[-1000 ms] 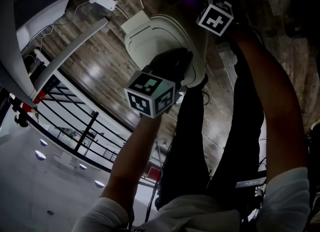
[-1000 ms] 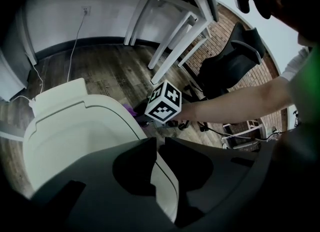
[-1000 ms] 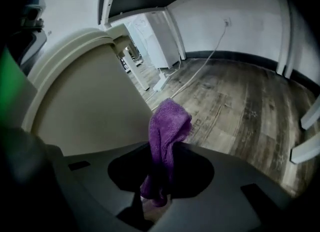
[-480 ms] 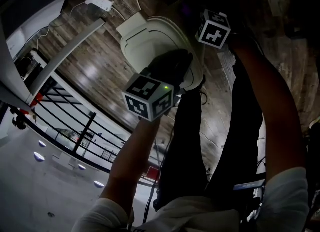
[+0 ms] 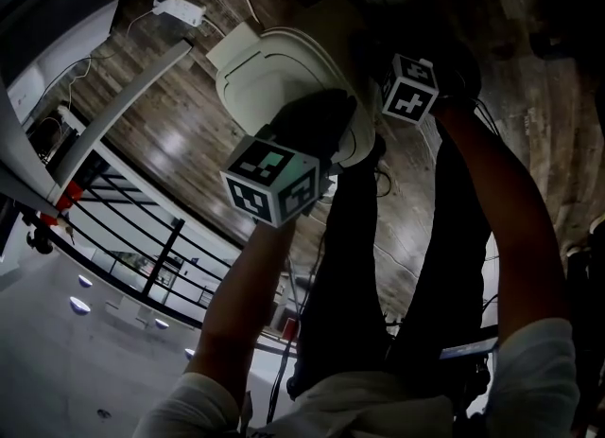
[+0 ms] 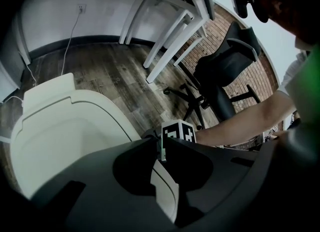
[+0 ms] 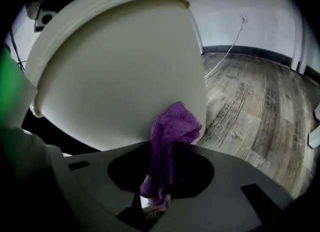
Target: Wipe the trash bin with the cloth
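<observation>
The right tongs (image 7: 169, 152) pinch the purple cloth (image 7: 172, 123). Its wad touches the bin (image 7: 115, 70) straight ahead, at the lower right edge of the pale side wall. The rest of that wall spreads up and left in the right gripper view, so the wipe likely runs that way. The left tongs (image 6: 161, 143) are narrow, nearly closed, at the bin's near rim; I can't tell whether they pinch it. The bin stands on the floor (image 7: 250, 95).
</observation>
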Motion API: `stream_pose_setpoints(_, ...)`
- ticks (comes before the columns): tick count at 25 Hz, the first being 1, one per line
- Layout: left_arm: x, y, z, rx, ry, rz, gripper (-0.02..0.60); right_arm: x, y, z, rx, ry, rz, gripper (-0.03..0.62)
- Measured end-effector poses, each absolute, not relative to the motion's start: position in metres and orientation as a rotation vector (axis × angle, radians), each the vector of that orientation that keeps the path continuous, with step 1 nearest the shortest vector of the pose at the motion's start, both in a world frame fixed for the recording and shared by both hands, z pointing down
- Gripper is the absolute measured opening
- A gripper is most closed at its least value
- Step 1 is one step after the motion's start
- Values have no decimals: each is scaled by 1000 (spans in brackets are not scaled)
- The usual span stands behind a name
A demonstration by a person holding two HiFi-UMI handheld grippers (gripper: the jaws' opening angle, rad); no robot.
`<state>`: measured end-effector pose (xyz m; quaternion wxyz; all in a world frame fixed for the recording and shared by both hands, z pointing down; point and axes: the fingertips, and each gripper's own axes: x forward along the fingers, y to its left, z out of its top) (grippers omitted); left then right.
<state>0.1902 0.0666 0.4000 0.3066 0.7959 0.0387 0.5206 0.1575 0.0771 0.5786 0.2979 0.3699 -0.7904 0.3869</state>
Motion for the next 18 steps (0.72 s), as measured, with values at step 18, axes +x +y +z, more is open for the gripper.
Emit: stream_pose_setpoints(18, 188, 91, 400, 2113, 155, 1368, 54, 88, 189, 613, 616, -2052, 1018, 103)
